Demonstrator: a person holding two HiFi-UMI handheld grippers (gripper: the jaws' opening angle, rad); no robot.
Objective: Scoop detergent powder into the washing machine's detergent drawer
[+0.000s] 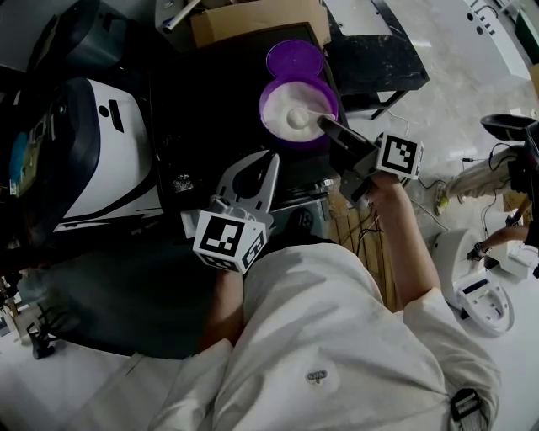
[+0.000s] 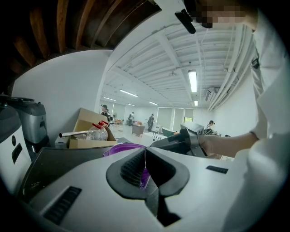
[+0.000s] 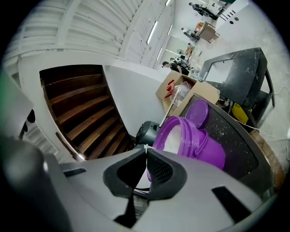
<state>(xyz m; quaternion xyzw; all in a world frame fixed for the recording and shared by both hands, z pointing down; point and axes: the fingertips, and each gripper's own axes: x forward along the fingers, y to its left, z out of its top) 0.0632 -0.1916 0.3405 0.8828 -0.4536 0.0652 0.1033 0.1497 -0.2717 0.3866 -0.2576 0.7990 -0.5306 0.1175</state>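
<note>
A purple tub (image 1: 278,126) full of white detergent powder (image 1: 295,114) stands on a black top (image 1: 202,126), with its purple lid (image 1: 295,57) lying just behind it. My right gripper (image 1: 328,126) reaches over the tub's right rim, shut on the thin handle of a white scoop (image 1: 310,118) whose bowl rests in the powder. In the right gripper view the tub (image 3: 199,145) fills the middle, close ahead of the shut jaws (image 3: 146,149). My left gripper (image 1: 268,164) hovers near the tub's front, shut and empty (image 2: 145,154). A white washing machine (image 1: 93,160) stands at the left.
A cardboard box (image 1: 253,21) with a bottle sits behind the lid. A dark table (image 1: 375,55) stands at the back right. White devices (image 1: 484,299) and cables lie on the floor at the right. My own torso fills the lower view.
</note>
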